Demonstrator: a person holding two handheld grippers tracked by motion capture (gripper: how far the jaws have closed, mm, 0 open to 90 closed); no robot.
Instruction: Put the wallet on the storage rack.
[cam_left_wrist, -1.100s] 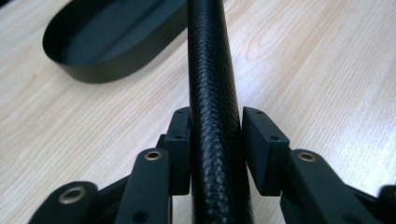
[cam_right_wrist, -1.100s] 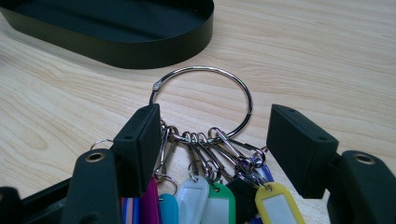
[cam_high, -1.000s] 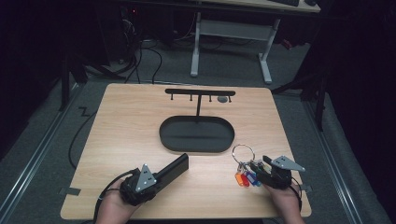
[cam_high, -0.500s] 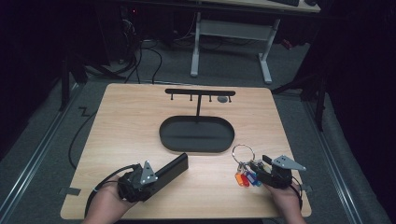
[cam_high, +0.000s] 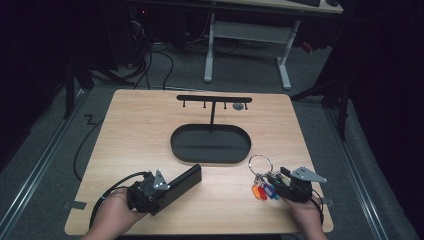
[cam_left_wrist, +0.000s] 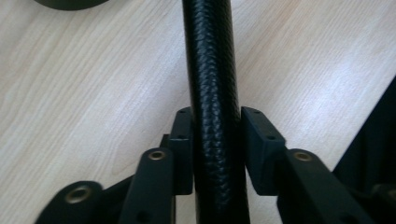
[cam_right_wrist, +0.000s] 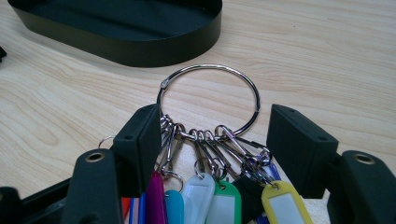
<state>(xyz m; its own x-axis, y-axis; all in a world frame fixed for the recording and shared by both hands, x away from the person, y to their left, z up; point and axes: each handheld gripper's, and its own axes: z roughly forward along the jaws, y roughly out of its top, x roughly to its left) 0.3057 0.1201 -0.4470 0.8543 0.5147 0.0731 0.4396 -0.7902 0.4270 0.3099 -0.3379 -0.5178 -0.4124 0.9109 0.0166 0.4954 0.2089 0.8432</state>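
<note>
From the high view, I have the left gripper (cam_high: 172, 186) low at the near left of the pale wooden bench (cam_high: 135, 130), with a long black textured case (cam_high: 181, 181) angled toward the black oval tray (cam_high: 210, 144) and its T-shaped hook stand (cam_high: 214, 99); the right gripper (cam_high: 280, 181) sits at the near right over a steel key ring with coloured plastic tags (cam_high: 261, 179). In the left gripper view, the case (cam_left_wrist: 212, 93) runs straight up between the jaws, which have just been closing and now look to touch both its flanks, about a third open. In the right gripper view, the ring (cam_right_wrist: 208, 100) lies flat on the bench, its clips and tags between jaws that stand well apart, the left one touching the clips, the right one clear, so nothing is gripped. I judge this the grasping step: next I firm up the left hold, close the right jaws on the clip cluster, then lift.
</note>
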